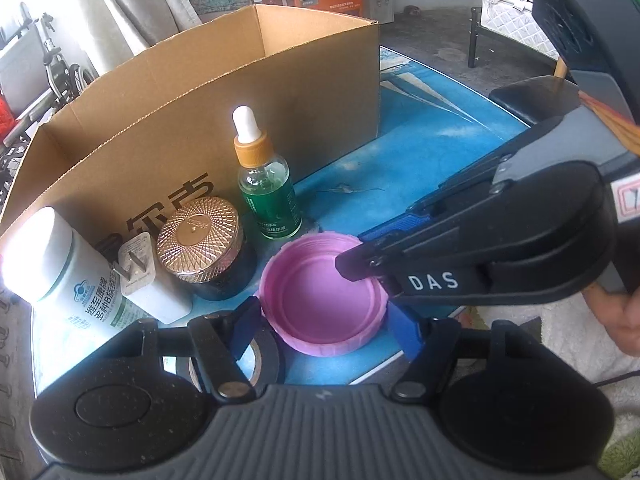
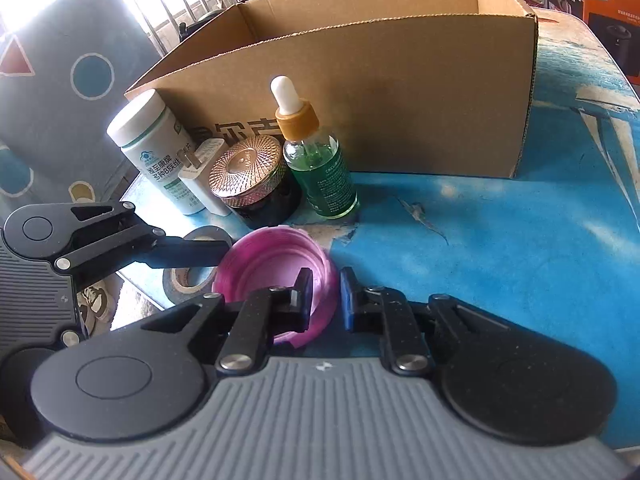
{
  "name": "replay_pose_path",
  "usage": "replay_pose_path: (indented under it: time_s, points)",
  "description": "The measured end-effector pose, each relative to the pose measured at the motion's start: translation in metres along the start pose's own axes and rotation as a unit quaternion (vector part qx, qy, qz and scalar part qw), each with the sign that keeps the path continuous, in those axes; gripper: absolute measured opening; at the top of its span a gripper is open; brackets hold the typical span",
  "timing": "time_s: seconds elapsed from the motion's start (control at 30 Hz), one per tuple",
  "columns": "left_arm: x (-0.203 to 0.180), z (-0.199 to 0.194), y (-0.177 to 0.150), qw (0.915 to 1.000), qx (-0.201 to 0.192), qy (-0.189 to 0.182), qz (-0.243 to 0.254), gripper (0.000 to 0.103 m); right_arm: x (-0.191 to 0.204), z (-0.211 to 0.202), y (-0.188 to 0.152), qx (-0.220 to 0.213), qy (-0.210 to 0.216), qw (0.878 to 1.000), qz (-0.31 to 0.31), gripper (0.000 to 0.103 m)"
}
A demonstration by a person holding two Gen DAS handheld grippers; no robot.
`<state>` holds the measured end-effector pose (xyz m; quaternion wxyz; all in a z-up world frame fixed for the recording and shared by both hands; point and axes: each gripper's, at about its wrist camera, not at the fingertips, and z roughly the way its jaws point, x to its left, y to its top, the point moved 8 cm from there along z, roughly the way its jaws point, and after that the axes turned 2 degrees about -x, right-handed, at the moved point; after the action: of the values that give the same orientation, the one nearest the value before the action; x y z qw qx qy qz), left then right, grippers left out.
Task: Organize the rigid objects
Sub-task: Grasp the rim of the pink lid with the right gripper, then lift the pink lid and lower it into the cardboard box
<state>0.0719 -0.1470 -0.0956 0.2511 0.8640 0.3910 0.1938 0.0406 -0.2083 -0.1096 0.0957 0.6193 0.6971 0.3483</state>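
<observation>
just pink lid [image 1: 320, 300], hollow upward

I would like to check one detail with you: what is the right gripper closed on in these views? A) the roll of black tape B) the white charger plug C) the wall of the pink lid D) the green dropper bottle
C: the right gripper has one finger inside and one outside the pink lid, pinching its wall; the dropper bottle stands untouched.

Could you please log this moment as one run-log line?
right gripper: shut on pink lid rim | left gripper: straddles lid, contact unclear
</observation>
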Motion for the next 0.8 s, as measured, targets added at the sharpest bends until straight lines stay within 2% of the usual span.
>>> replay_pose_path:
  time_s: [0.4,0.6,0.8]
  points:
    - [-0.021,0.007,0.014,0.9996,-0.004,-0.017,0.021,0.071,-0.032,-0.016,-0.002,-0.015,-0.023,0.999,0.039,0.012]
    - [-0.022,0.015,0.011,0.9994,0.019,-0.024,0.019,0.071,-0.036,-0.018,-0.004,-0.023,-0.019,0.998,0.054,0.012]
    - [-0.025,0.02,0.016,0.9994,0.022,-0.02,0.017,0.071,-0.037,-0.017,-0.004,-0.03,-0.009,0.998,0.063,0.012]
